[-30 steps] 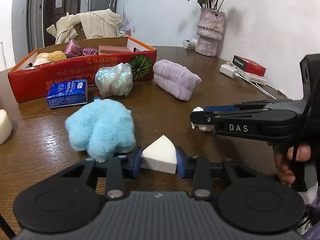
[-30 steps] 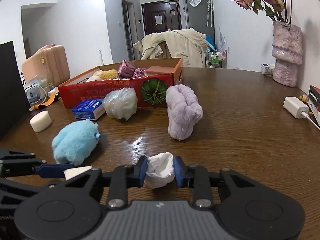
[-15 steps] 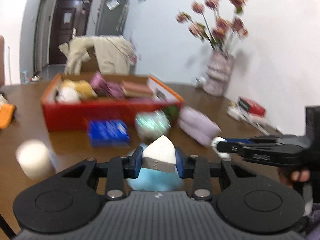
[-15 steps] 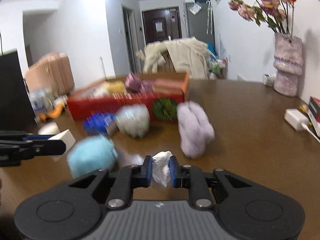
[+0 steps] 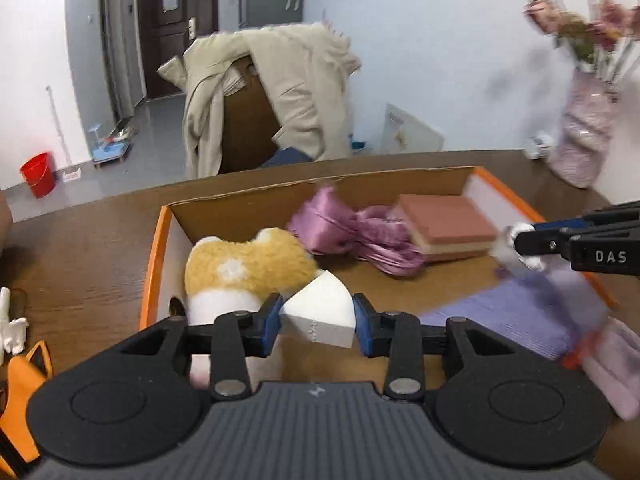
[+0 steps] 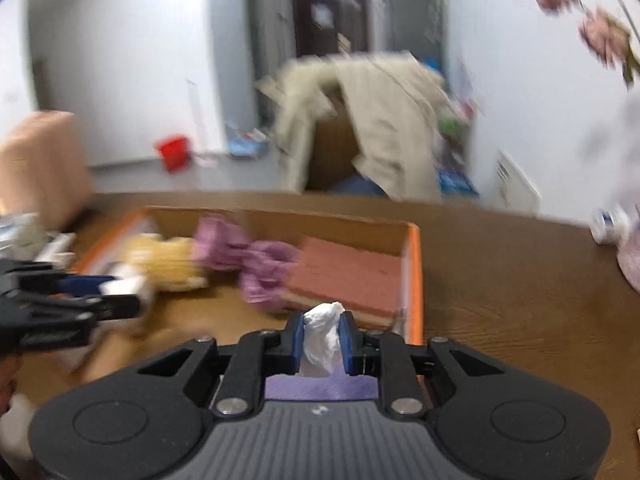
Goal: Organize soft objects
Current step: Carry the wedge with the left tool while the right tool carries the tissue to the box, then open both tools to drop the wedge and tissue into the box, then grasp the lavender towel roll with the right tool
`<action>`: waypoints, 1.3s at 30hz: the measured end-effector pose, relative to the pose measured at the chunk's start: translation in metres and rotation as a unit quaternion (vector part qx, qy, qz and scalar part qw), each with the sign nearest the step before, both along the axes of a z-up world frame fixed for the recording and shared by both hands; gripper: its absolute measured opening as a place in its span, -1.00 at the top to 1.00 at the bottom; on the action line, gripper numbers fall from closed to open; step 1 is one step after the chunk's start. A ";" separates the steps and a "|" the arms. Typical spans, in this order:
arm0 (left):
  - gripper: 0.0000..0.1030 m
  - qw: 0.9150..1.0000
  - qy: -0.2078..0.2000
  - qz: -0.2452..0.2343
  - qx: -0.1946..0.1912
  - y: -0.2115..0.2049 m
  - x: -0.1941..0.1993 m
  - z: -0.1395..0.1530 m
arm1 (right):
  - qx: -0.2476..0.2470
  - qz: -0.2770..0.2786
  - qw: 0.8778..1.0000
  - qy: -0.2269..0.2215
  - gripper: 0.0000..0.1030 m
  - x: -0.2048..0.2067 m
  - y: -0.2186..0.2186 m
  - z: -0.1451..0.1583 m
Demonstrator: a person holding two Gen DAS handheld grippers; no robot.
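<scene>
My left gripper (image 5: pixel 318 320) grips a white sponge wedge (image 5: pixel 320 304) between its blue pads, and its jaws are opening. It hangs over the near left part of the orange-rimmed cardboard box (image 5: pixel 154 256), just in front of a yellow plush toy (image 5: pixel 248 264). My right gripper (image 6: pixel 322 336) pinches a white crumpled wad (image 6: pixel 322 320); its jaws are opening too. It hovers by the box's near right corner (image 6: pixel 414 280). A purple satin cloth (image 5: pixel 348 232) and a pink sponge block (image 5: pixel 444 228) lie inside. Each gripper shows in the other's view.
A blurred lilac towel (image 5: pixel 520 312) lies low on the right beside the box. A chair draped with a beige coat (image 5: pixel 280 80) stands behind the table. A vase of flowers (image 5: pixel 584 136) is at the far right. An orange object (image 5: pixel 24 376) sits at the left edge.
Both grippers have lifted off the table and travelled forward to the box, carrying the sponge wedge and the white wad. The blue plush and other table items have dropped out of view.
</scene>
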State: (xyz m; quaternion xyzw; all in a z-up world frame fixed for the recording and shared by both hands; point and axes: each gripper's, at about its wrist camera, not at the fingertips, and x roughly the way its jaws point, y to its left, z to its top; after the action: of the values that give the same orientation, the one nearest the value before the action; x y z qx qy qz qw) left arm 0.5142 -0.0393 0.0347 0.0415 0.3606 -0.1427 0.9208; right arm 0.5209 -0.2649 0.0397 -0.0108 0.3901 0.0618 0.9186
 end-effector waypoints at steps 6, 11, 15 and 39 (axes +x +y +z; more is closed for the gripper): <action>-0.27 1.000 0.005 0.011 -0.002 0.000 0.008 -0.005 | 0.001 -0.021 1.000 -0.003 0.28 0.009 -0.003 -0.002; -0.31 1.000 -0.022 0.011 -0.001 0.010 -0.008 0.017 | -0.001 -0.011 0.999 -0.039 0.15 -0.005 -0.009 0.026; -0.37 0.998 -0.057 0.019 -0.012 0.020 -0.030 0.047 | -0.003 -0.005 0.998 -0.068 -0.04 -0.026 -0.013 0.051; -0.81 0.981 -0.178 0.075 -0.022 0.046 -0.356 0.010 | 0.016 0.129 0.974 -0.184 -0.69 -0.356 -0.041 -0.012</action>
State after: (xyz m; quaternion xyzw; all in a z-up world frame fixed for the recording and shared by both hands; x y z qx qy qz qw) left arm 0.1585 0.0065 0.0444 0.0189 0.1898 -0.0715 0.9790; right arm 0.1644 -0.3063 0.0279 -0.0578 0.2086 0.1829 0.9590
